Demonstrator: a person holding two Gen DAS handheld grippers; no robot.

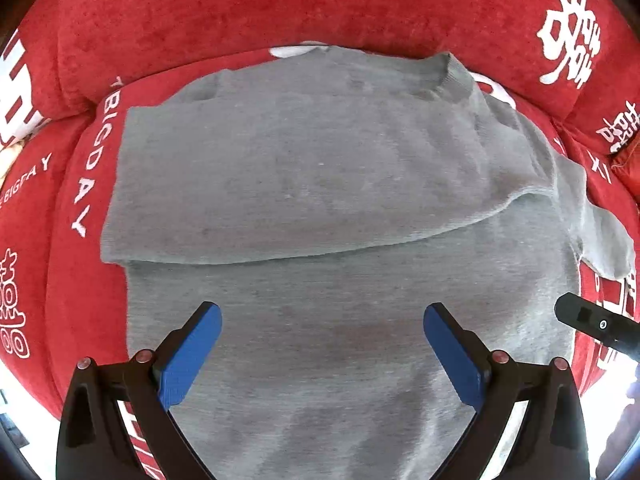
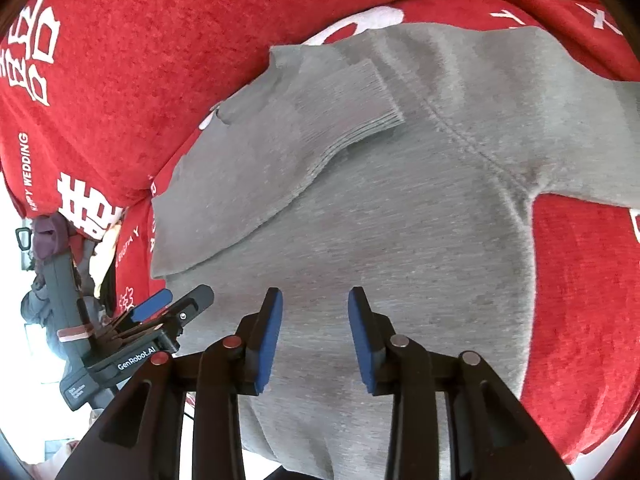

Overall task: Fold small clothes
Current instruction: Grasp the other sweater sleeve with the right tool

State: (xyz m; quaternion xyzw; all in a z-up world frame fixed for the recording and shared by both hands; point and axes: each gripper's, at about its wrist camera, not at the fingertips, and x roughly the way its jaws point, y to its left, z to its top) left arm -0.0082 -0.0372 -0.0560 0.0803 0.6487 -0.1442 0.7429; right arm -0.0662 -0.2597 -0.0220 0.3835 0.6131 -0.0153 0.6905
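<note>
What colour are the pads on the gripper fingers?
Blue pads on black fingers; clearest in the left wrist view.

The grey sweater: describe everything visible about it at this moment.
The grey sweater is a soft heathered knit with a ribbed collar and ribbed cuff. It lies flat on the red printed sofa cover, body spread toward the cameras. One sleeve is folded across the chest, its cuff resting on the body; the other sleeve extends outward. The left tongs and right tongs are both open above the lower body, gripping nothing.
</note>
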